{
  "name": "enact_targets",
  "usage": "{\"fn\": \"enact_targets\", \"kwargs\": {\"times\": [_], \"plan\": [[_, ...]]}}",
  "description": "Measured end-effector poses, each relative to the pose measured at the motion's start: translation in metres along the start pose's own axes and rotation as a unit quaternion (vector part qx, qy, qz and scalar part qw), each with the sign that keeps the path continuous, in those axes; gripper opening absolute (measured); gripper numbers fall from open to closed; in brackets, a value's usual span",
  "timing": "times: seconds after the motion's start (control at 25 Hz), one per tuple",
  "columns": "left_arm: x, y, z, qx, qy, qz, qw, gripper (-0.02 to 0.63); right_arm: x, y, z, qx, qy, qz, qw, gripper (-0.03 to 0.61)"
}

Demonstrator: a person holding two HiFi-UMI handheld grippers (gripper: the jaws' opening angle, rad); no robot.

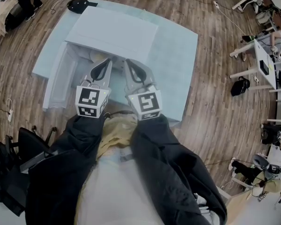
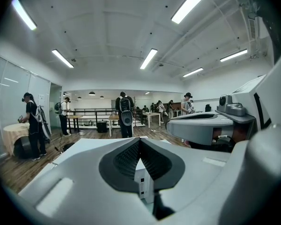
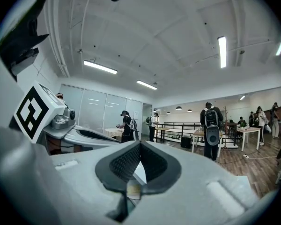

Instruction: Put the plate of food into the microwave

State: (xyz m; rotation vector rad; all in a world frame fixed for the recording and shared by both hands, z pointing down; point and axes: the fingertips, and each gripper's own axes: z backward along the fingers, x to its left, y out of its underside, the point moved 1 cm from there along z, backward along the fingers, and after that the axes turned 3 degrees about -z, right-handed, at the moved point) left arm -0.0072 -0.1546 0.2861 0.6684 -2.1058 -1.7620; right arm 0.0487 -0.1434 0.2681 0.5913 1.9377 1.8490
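Right now my left claw [image 2: 139,139] is pinched shut, with the tips meeting and nothing between them. My right claw [image 3: 140,143] is closed the same way and is empty too. Both hang side by side just in front of the white box-shaped microwave [image 1: 113,32], which sits on the pale blue table [image 1: 178,64]. Its long axis runs across me, left to right, and its front faces me. I cannot make out the plate of food.
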Motion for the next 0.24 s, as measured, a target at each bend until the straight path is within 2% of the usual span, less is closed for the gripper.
{"fn": "enact_targets", "kwargs": {"times": [0.24], "plan": [[-0.0056, 0.0086, 0.0003, 0.004, -0.001, 0.004, 1.0, -0.002, 0.0008, 0.0088, 0.0056, 0.004, 0.0, 0.003, 1.0, -0.002]]}}
